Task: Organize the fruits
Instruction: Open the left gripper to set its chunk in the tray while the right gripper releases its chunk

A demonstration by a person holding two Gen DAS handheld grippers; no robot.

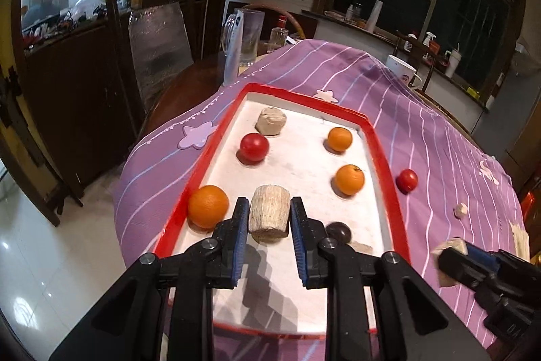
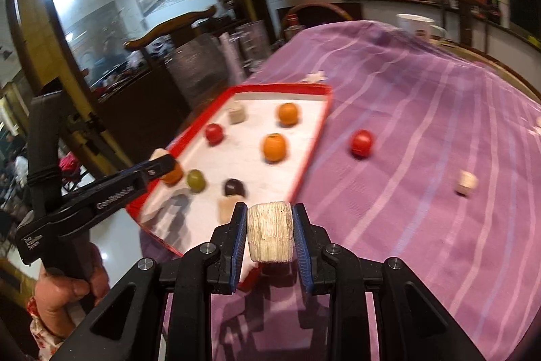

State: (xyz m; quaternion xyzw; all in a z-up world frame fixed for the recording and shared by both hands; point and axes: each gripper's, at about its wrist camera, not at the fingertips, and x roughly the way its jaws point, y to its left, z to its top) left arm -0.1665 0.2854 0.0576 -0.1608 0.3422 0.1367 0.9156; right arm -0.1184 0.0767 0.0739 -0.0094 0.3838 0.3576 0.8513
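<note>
At the lower middle of the left wrist view, the left gripper (image 1: 269, 219) is clamped narrowly on a pale fibrous cylindrical chunk (image 1: 269, 218), above the red-rimmed white tray (image 1: 385, 158) holding oranges and a red tomato. At the lower middle of the right wrist view, the right gripper (image 2: 269, 232) clamps a second pale fibrous chunk (image 2: 269, 231) over the purple striped cloth (image 2: 422, 158), by the tray's near corner.

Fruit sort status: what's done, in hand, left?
Done: three oranges, a tomato and other pieces sit in the tray. In hand: left tongs and right tongs each grip a pale chunk. Left: a tomato and a small pale piece on the cloth.
</note>
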